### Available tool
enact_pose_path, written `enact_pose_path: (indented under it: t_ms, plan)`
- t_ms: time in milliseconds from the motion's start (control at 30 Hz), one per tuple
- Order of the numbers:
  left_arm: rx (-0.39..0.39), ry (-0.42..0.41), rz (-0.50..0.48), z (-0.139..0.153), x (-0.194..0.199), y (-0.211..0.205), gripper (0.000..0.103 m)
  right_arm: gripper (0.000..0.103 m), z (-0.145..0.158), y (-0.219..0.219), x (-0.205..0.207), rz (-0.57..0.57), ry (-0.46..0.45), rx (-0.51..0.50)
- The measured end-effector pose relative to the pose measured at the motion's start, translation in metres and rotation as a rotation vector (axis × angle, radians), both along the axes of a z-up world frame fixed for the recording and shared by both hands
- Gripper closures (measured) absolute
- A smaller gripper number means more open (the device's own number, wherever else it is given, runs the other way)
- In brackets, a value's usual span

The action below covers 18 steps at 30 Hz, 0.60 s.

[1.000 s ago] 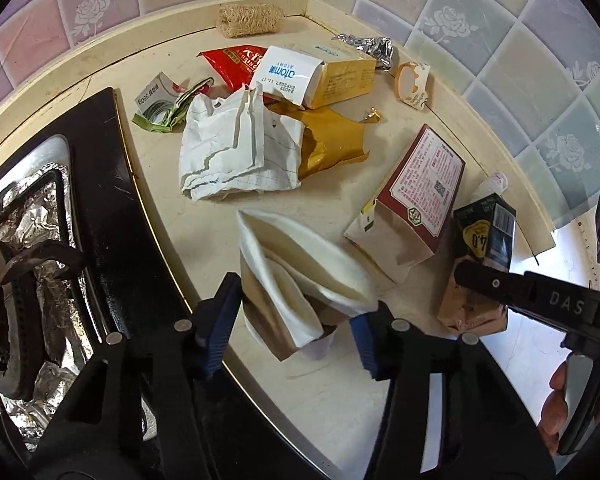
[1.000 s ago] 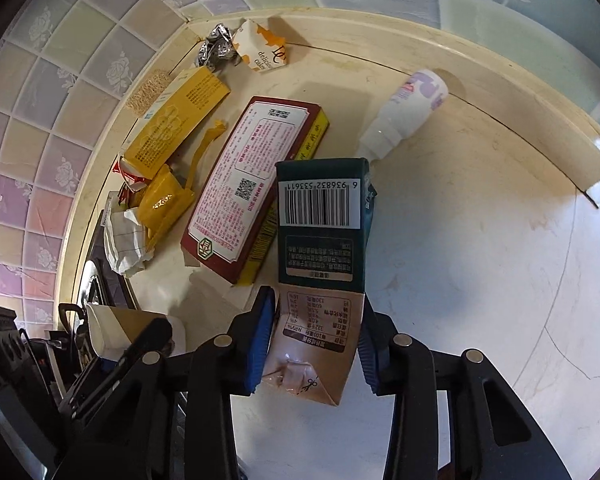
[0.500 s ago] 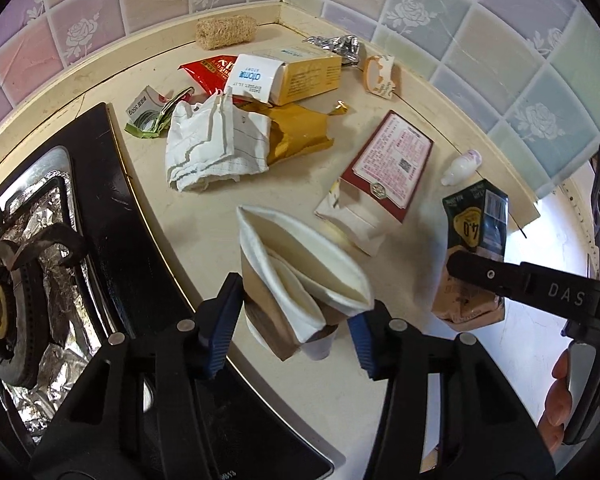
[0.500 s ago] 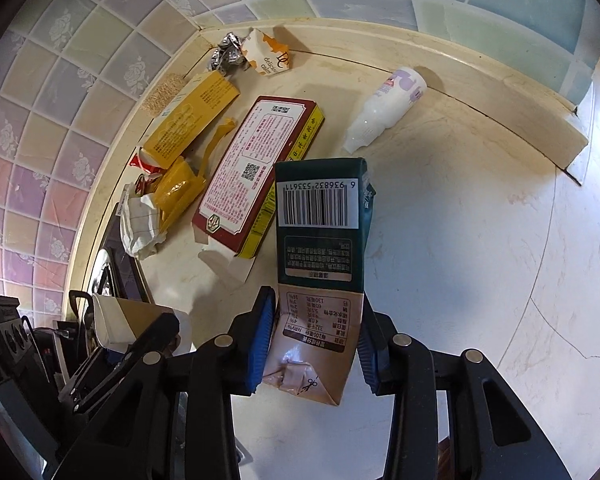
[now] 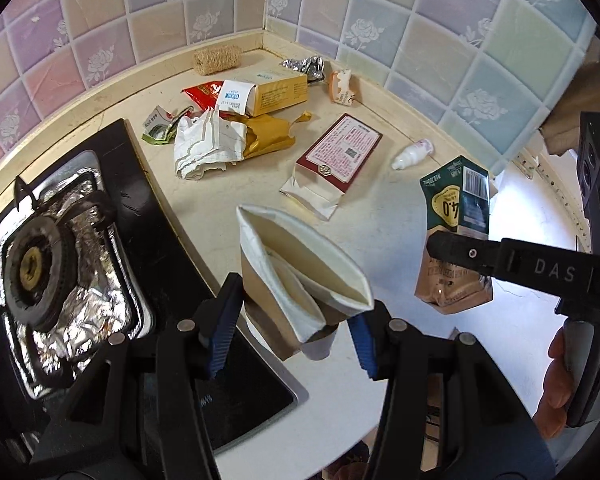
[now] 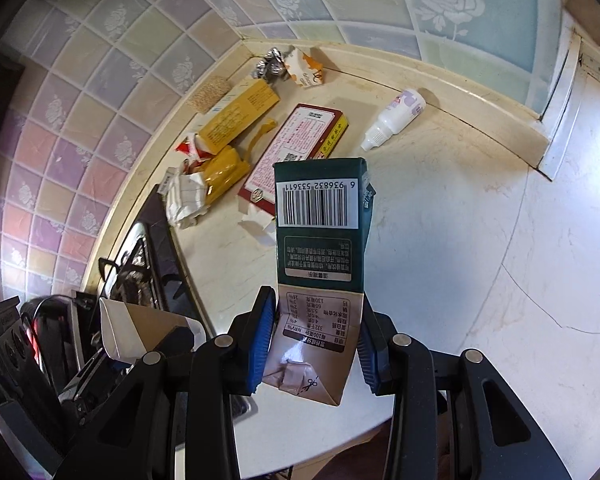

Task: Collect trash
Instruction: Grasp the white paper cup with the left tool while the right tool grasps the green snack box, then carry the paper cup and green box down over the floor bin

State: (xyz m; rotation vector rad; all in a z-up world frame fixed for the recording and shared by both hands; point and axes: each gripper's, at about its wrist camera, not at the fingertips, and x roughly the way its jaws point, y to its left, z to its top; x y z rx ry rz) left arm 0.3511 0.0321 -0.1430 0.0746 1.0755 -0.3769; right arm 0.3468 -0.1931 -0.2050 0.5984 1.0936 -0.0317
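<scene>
Green carton point(image 6: 320, 240) clamped, right hand-held gripper point(image 6: 314, 340)

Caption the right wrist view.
Right gripper holding a green-and-tan milk carton above the cream countertop strewn with trash.

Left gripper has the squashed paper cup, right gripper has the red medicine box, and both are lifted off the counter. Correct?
Not quite. The right gripper holds the green milk carton, not the red box, which lies on the counter, as the right wrist view shows. The left gripper does hold the paper cup.
</scene>
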Motion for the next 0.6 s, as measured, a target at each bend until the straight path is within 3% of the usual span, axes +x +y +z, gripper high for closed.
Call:
enact_pose_path:
  t_ms: [367, 600]
  plan:
    - [0.0, -0.101, 0.067, 0.048, -0.104, -0.024, 0.055, 0.065, 0.049, -0.001, -0.096, 0.135, -0.103, -0.007]
    - [-0.003, -0.136, 0.085, 0.059, -0.186, -0.042, 0.055, 0.065, 0.057, -0.008, -0.177, 0.191, -0.132, -0.019]
